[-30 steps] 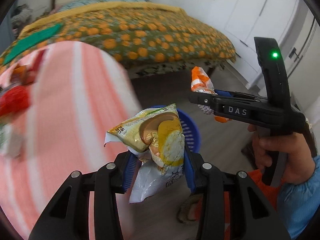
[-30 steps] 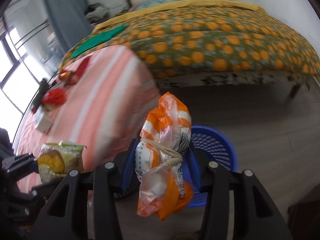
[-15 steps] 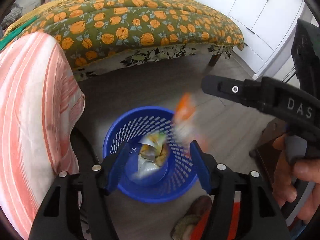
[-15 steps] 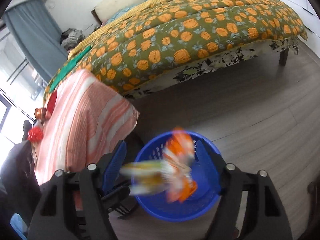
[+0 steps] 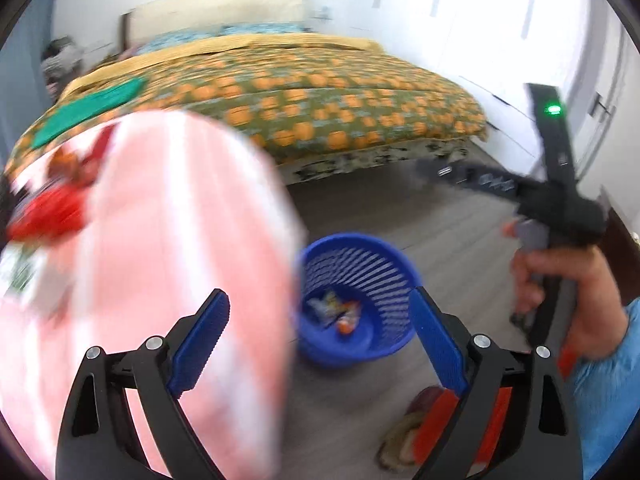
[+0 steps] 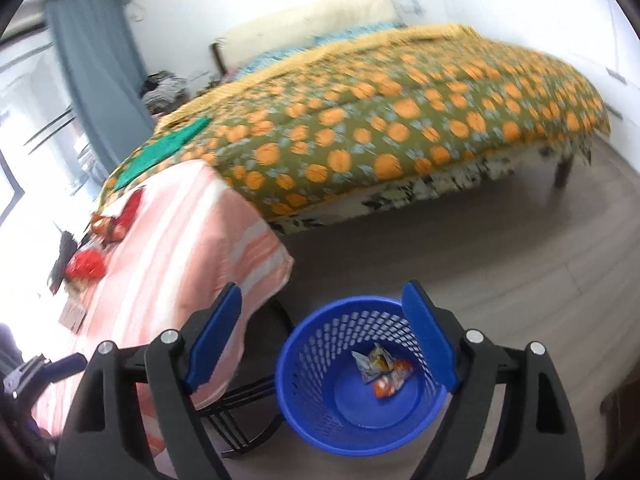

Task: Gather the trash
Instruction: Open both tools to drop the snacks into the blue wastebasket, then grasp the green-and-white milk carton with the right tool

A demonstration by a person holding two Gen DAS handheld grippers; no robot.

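We have both grippers spread wide with nothing between their blue pads. The left gripper [image 5: 320,320] has just been opening, and its jaws stand apart over the edge of the counter [image 5: 160,240] and the floor [image 5: 400,208]. The right gripper [image 6: 324,332] has also just been opening, and its jaws frame the blue bin [image 6: 320,412] from above without touching it.

The bin stands on the floor just beside the counter, which is draped in a pink and white striped cloth. At the bottom of the bin lie 2 wrappers: a pale yellow-printed one [image 6: 374,362] and an orange one [image 6: 392,380], touching each other. In the left view the same bin [image 5: 384,344] sits between the pads, with the wrappers a small blur inside.

More trash remains on the counter: a red packet [image 6: 85,266], an orange-brown packet [image 6: 105,226] and another red piece [image 6: 132,208] farther along, all well apart from the bin. The left view is too blurred to tell them apart.

In the left view, the right hand [image 5: 568,300], in a blue sleeve [image 5: 612,384], grips the black handle of its tool, a green light [image 5: 554,110] glowing on top. Behind everything stands a bed [image 6: 400,120] under an orange-flowered cover, with a green cloth [image 6: 164,150] lying on it.
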